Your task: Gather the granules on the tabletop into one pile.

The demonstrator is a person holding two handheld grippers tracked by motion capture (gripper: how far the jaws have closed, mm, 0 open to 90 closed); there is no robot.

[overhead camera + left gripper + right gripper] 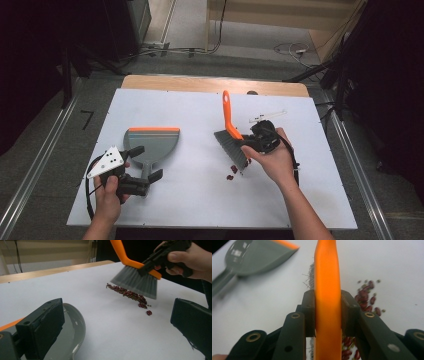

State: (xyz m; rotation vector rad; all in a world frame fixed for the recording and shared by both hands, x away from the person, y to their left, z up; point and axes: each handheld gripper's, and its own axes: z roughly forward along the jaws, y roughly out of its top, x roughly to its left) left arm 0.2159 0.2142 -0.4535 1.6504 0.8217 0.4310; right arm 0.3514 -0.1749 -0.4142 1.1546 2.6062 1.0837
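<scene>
A grey dustpan (152,140) with an orange lip lies flat on the white table, left of centre. My left gripper (145,162) stands open, its jaws on either side of the dustpan's handle (73,332), which lies close to one jaw and far from the other. My right gripper (327,297) is shut on the orange handle of a brush (231,131) with grey bristles (136,282). The brush hangs tilted just above a streak of dark red beans (127,293), which lie on the table right of centre (233,172). The dustpan (254,257) is off to the brush's left.
The white sheet (200,200) covers the table up to a wooden strip (200,82) at the far edge. A small white part (267,116) lies at the back right. Metal rails and cables run along the floor around the table.
</scene>
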